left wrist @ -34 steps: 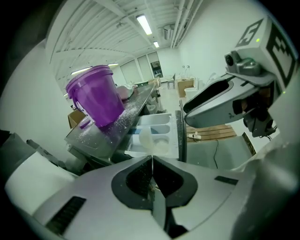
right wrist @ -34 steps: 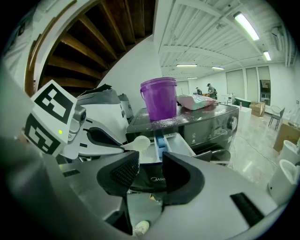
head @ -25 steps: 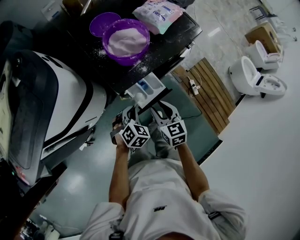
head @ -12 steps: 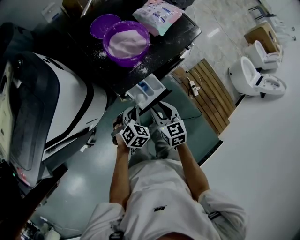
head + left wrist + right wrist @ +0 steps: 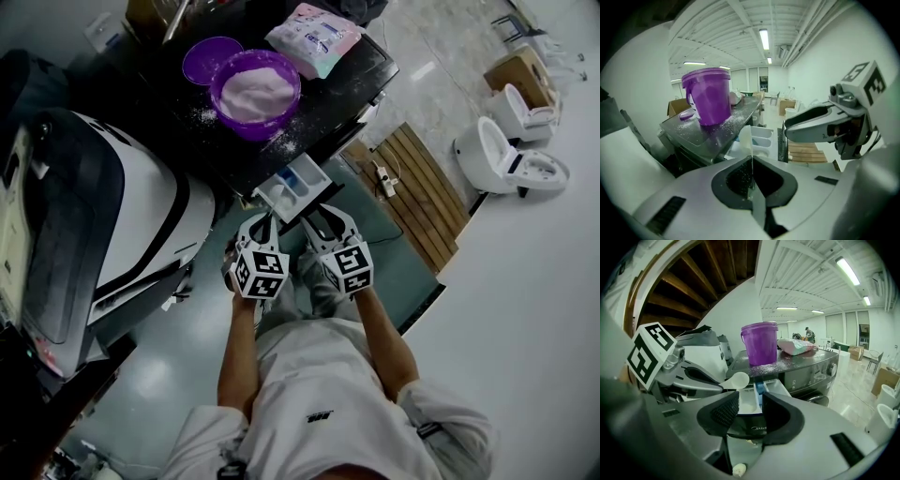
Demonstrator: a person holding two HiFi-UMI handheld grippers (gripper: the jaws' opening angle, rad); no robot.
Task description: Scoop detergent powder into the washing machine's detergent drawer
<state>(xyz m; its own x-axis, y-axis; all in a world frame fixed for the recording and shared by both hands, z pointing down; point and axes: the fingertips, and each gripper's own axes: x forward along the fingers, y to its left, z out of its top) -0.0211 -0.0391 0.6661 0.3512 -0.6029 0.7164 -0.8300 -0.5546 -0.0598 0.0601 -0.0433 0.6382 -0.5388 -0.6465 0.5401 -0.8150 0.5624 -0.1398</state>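
Since the scoop (image 5: 735, 380) looks like light, stiff plastic, its thin handle is the place to pinch; the left gripper (image 5: 262, 225) is clamped there, bowl by the drawer (image 5: 315, 178) at 12 o'clock. The right gripper (image 5: 324, 218) stands with jaws apart, empty, facing the drawer front.

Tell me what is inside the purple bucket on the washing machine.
Pale powder fills the purple bucket, well up its wall. It covers the bottom, so anything buried below cannot be seen.
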